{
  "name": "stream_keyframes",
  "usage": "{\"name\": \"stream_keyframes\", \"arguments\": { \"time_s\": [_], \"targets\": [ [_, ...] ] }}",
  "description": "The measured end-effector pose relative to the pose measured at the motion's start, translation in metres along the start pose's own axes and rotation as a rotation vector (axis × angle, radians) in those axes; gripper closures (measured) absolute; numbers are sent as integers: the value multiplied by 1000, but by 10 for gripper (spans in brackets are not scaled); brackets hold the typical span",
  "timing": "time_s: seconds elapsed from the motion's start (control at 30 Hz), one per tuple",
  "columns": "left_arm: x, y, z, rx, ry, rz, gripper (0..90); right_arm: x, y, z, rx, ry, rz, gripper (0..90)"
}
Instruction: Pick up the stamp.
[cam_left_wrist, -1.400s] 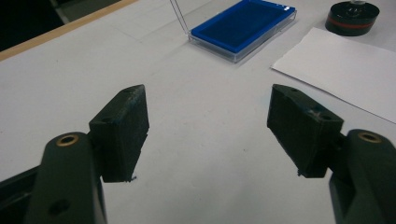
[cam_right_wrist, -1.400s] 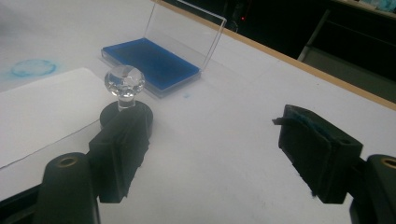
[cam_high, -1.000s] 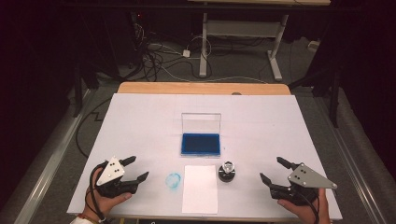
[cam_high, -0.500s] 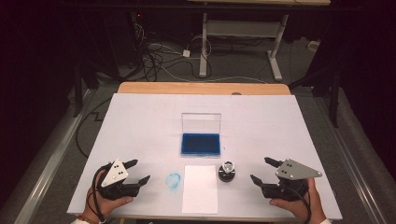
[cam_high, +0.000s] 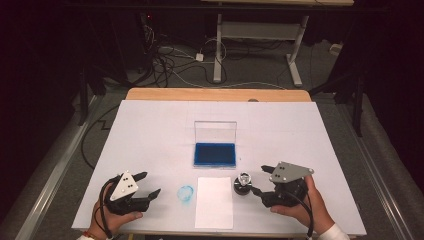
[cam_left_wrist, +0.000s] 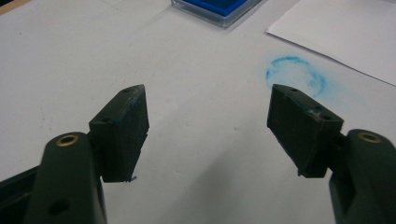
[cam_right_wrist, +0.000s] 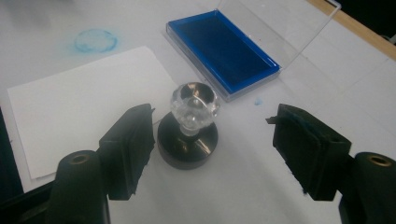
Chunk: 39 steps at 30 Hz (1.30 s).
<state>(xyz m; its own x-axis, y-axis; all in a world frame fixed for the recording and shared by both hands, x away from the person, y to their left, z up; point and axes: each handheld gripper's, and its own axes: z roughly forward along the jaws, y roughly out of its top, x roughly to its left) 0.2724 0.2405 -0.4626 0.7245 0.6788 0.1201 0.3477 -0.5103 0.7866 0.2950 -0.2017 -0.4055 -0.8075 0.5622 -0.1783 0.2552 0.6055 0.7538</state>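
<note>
High view: no brand, label or writing can be read on anything on the bench (cam_high: 150, 130). The right claw (cam_high: 256, 181) sits at about four o'clock on the bench, just beside the stamp (cam_high: 243, 183), which stands upright right of the white paper sheet (cam_high: 214, 202) and at six o'clock from the blue ink pad (cam_high: 215, 154) with its clear lid raised. Right gripper view shows this claw released: its jaws stand apart on either side of the stamp (cam_right_wrist: 189, 128), a black round base with a clear faceted knob, and have just been closing in; the left jaw is near the base, the right jaw well apart, neither pressing on it. The left claw (cam_high: 149, 185) lies at about seven o'clock, near the bench's front edge, also released and holding nothing; left gripper view shows bare bench between its jaws. A smudged blue ring mark (cam_high: 186, 193) lies between that claw and the paper sheet.
</note>
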Motion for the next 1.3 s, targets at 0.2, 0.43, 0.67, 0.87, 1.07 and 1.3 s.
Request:
{"name": "stream_keyframes", "arguments": {
  "time_s": [0.2, 0.43, 0.67, 0.87, 1.07, 1.3],
  "targets": [
    [-1, -1, 1, 7, -5, 7, 284, -3, 11, 18, 86, 46, 2, 295],
    [-1, -1, 1, 15, -21, 14, 283, -4, 23, 27, 158, 84, 20, 311],
    [-1, -2, 2, 25, -32, 23, 283, -8, 28, 44, 231, 108, 44, 369],
    [0, -2, 2, 28, -39, 24, 283, -9, 27, 46, 235, 115, 47, 384],
    [-2, -2, 4, 35, -41, 31, 283, -6, 25, 51, 246, 125, 34, 432],
    [-1, -2, 4, 41, -44, 33, 283, -7, 25, 54, 252, 125, 20, 529]
  ]
}}
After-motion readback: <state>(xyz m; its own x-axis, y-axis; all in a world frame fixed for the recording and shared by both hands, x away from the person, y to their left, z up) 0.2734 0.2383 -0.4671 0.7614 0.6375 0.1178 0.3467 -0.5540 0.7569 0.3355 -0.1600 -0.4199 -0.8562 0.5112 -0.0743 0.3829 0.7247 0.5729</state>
